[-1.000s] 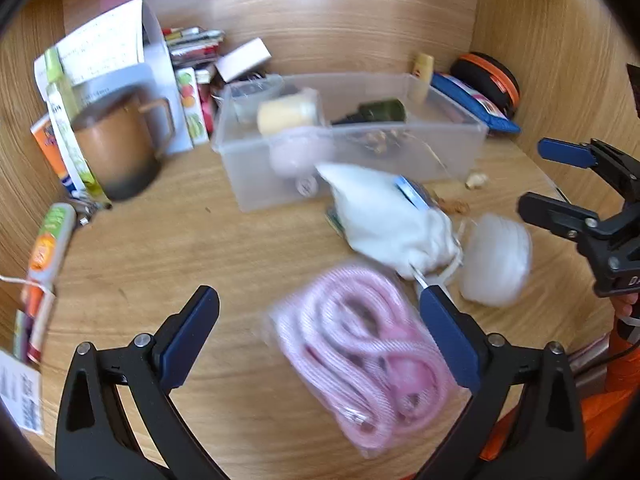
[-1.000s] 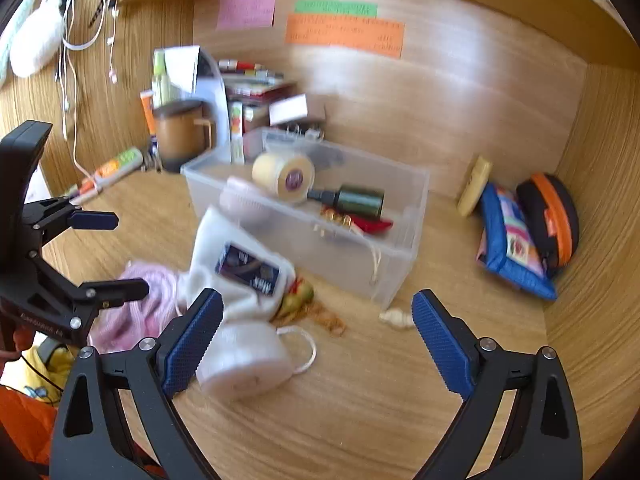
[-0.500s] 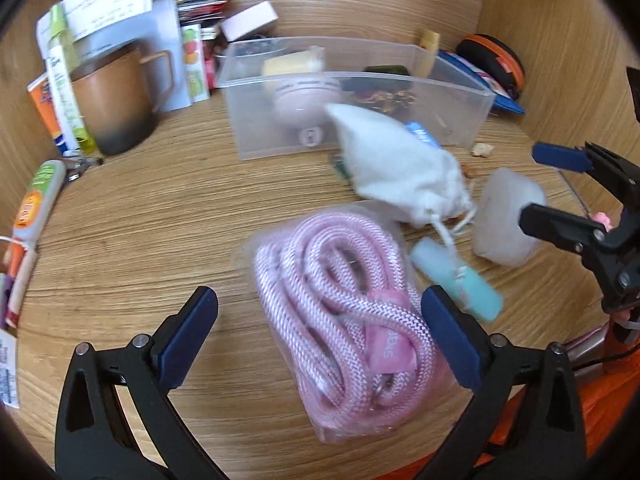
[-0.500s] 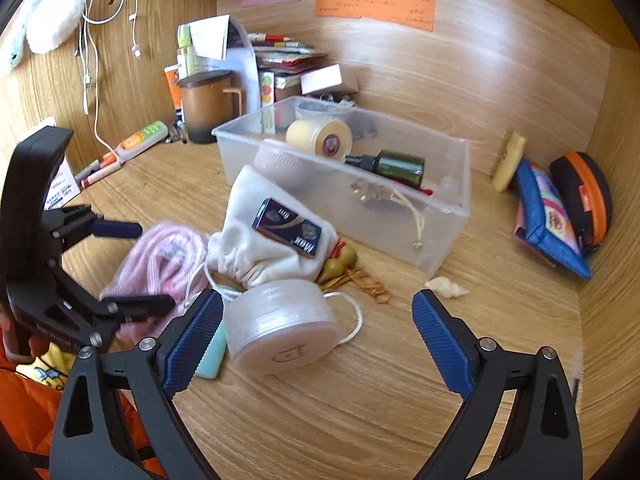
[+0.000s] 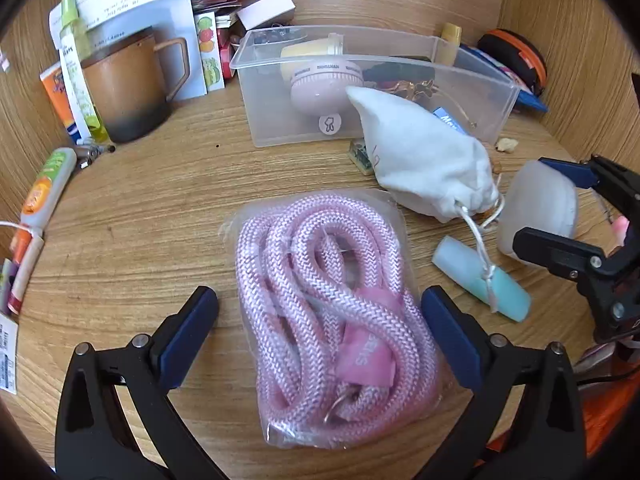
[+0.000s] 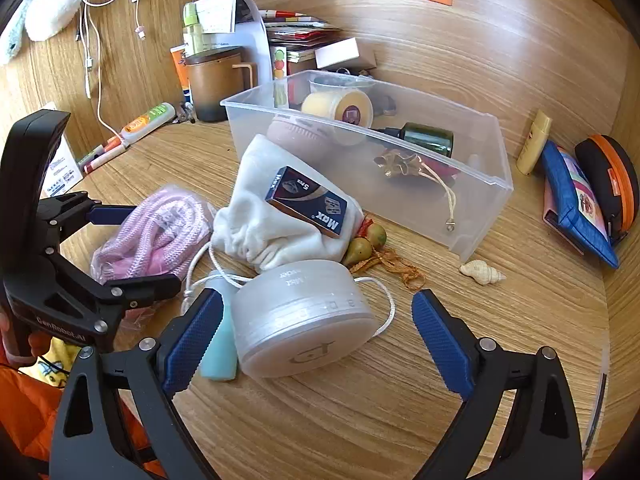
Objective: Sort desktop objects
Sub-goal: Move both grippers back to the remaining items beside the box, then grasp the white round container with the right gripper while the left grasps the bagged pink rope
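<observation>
A pink rope in a clear bag point(image 5: 336, 312) lies on the wooden desk between the fingers of my open left gripper point(image 5: 320, 328); it also shows in the right wrist view point(image 6: 156, 232). A round translucent white case point(image 6: 300, 316) lies on the desk between the fingers of my open right gripper point(image 6: 316, 336), nearer the left finger. A white drawstring pouch point(image 6: 272, 216) with a small Max box point(image 6: 308, 200) on it lies behind it. A teal tube point(image 5: 480, 280) lies beside the case. The clear plastic bin point(image 6: 492, 184) behind holds several items.
A brown mug point(image 5: 128, 88), tubes and papers stand at the back left. A blue pouch point(image 6: 576, 208) and an orange-black case point(image 6: 612, 184) lie at the right wall. A seashell point(image 6: 480, 272) and small gourd charms point(image 6: 368, 244) lie in front of the bin.
Both grippers moved forward and down. The pink rope bag now lies between the left fingers, and the white case between the right fingers. Both stayed open.
</observation>
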`<state>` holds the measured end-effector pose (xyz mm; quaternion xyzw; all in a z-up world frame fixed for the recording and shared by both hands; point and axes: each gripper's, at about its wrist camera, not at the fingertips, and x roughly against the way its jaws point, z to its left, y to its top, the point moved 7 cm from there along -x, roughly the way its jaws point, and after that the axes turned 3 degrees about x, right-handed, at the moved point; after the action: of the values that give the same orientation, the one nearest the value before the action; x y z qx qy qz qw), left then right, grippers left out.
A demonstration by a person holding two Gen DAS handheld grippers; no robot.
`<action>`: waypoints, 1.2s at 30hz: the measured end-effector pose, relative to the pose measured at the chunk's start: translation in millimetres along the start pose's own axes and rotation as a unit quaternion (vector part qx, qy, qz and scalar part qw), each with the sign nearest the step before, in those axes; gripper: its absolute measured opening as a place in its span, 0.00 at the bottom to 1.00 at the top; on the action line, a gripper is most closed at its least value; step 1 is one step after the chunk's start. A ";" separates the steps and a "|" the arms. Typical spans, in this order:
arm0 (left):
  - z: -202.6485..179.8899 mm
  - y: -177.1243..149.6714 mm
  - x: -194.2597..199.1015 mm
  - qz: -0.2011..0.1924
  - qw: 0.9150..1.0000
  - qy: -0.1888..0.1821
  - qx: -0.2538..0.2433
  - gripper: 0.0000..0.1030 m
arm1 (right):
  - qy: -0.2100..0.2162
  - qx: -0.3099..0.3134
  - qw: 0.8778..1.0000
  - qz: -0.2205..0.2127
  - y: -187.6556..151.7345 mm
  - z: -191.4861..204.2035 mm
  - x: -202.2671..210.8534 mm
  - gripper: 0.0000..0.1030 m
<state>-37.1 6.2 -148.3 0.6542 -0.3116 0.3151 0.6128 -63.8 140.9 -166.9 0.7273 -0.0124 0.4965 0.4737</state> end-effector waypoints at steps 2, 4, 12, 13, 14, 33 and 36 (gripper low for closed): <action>1.8 1.4 -1.4 -0.002 1.000 0.006 -0.001 1.00 | 0.000 -0.003 1.000 0.000 -1.1 -2.3 -1.7 0.90; 2.0 2.9 -2.1 -0.006 1.000 0.009 -0.002 1.00 | 0.004 -0.007 1.000 0.000 -1.5 -3.8 -3.3 0.87; -7.5 6.0 -4.1 -0.039 0.999 0.018 -0.023 1.00 | 0.024 -0.002 1.000 0.005 -2.4 2.2 -10.1 0.64; -10.2 6.0 -3.3 -0.044 0.998 0.022 -0.031 1.00 | 0.027 -0.001 1.000 0.005 -2.4 3.1 -10.3 0.64; -11.8 6.4 -2.3 -0.049 0.998 0.029 -0.037 1.00 | 0.026 0.001 1.000 0.004 -2.3 3.3 -10.1 0.64; 16.1 18.3 12.5 -0.077 0.997 0.024 0.018 0.65 | 0.007 -0.036 0.998 -0.042 14.5 -25.9 24.5 0.64; 22.8 24.8 21.2 -0.089 0.995 0.018 0.030 0.65 | 0.004 -0.038 0.998 -0.051 19.8 -30.0 30.5 0.64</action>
<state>-43.3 -18.3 -117.6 0.6920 -0.2316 0.2799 0.6238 -79.3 164.7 -129.3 0.7064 0.0077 0.4732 0.5262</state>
